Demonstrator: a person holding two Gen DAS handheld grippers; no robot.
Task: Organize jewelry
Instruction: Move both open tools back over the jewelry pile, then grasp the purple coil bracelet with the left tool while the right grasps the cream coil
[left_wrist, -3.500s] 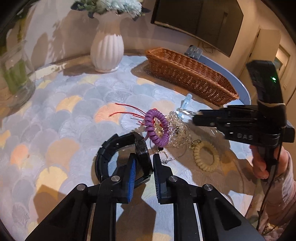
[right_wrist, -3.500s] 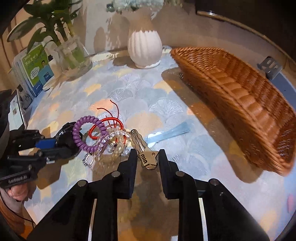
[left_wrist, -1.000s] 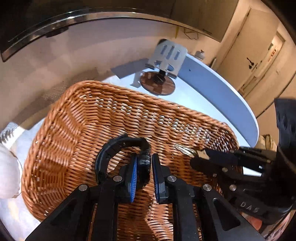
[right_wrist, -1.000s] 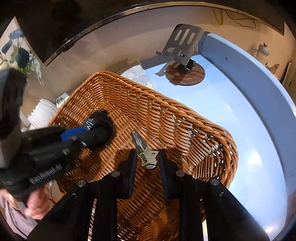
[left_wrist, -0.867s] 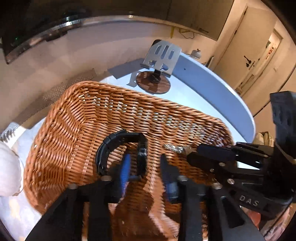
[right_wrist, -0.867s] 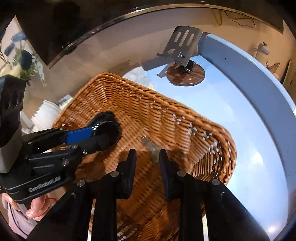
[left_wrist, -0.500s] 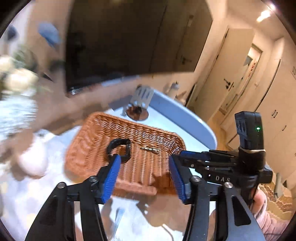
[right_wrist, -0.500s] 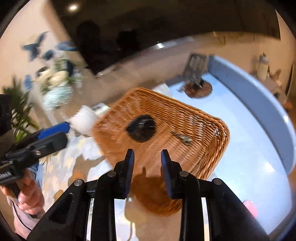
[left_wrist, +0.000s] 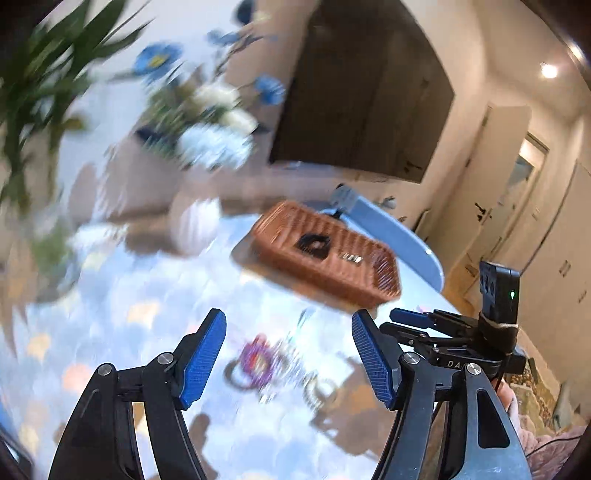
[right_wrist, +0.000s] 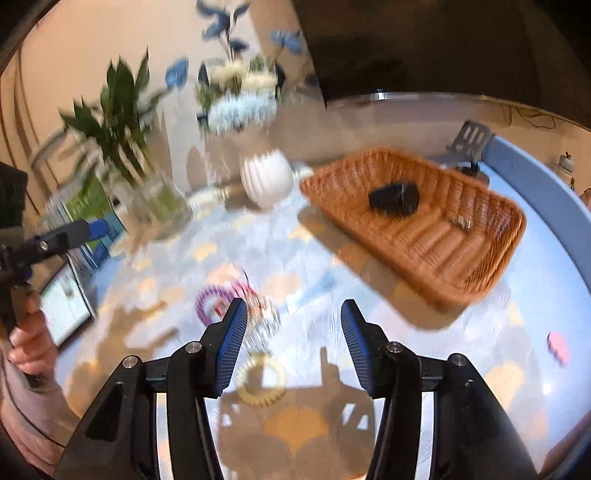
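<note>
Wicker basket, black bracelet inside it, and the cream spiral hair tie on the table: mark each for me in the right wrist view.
wicker basket (right_wrist: 480, 273), right wrist view, on its near woven wall.
black bracelet (right_wrist: 394, 199), right wrist view, on the middle of the dark blurred shape.
cream spiral hair tie (right_wrist: 243, 376), right wrist view, on the ring's left side.

White vase (right_wrist: 266, 176) with blue and white flowers (right_wrist: 240, 92) on the table (right_wrist: 535, 266). Green plant (right_wrist: 118, 107) in a glass jar (right_wrist: 157, 201) beside it. Tablet (right_wrist: 68, 306) at the left.
</note>
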